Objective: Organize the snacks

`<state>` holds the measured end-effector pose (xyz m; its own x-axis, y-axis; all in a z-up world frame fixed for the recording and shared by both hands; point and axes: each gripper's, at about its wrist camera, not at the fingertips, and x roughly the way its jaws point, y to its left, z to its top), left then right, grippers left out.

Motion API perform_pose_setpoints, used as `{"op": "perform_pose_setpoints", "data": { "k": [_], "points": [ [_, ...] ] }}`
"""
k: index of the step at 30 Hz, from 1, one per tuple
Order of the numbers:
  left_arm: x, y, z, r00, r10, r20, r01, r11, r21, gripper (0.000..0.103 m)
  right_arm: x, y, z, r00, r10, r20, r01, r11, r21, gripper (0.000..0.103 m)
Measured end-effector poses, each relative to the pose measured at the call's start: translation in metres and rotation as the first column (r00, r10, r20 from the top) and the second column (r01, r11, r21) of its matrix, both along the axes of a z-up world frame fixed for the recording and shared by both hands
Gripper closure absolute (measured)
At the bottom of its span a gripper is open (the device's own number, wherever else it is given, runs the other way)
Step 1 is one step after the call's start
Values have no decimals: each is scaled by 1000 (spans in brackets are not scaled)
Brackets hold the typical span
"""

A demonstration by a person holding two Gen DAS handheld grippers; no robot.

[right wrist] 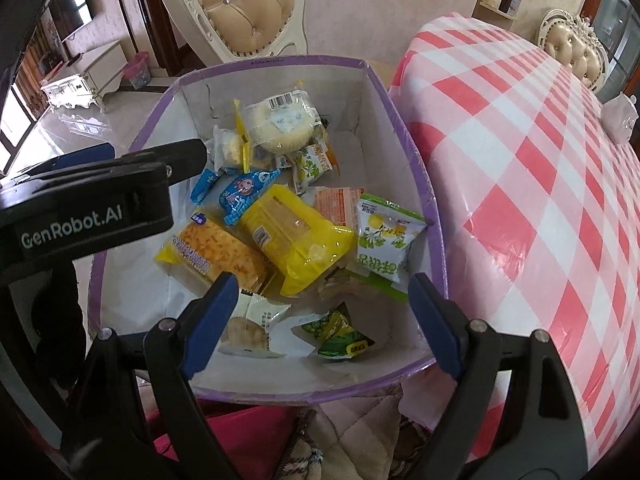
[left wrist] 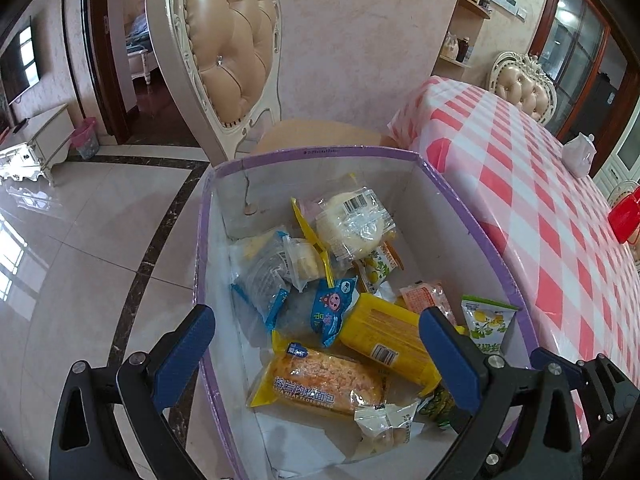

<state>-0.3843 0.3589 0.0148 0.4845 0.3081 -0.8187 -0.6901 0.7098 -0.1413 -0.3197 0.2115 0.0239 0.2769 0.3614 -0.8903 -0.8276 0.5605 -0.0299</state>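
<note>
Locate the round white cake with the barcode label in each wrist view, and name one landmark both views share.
Left wrist: the round cake lies just above centre, at the far end of the box, topping the snack pile.
Right wrist: the round cake sits upper centre, again at the box's far end.
Shared landmark: the tufted chair behind the box.

**You are in a home's dining and living room**

You stand beside a dining table (left wrist: 532, 184) under a pink-and-white checked cloth, with a tufted cream chair (left wrist: 228, 60) at its near end and a second chair (left wrist: 524, 84) at its far side. Glossy floor tiles (left wrist: 80, 240) with a dark inlaid border run toward a white TV cabinet (left wrist: 36, 148) and a wall-mounted TV (left wrist: 20, 64). A pink bin (left wrist: 85, 142) sits by a dark-framed doorway (left wrist: 140, 52), and through it you can see a bed. Wall shelves (left wrist: 464, 32) carry jars and flowers.
</note>
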Motion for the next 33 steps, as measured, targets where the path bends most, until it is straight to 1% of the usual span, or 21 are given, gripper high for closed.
{"op": "perform_pose_setpoints", "data": {
  "k": [30,33],
  "points": [
    [1,-2,-5,1000,9,-28,-9,1000,5,0,-2,-1,-5,1000,5,-20,-5,1000,-9,15],
    [0,-3,-4,999,25,-34,-24,999,30,0,-2,-1,-4,1000,5,-19,-5,1000,-9,15]
  ]
}}
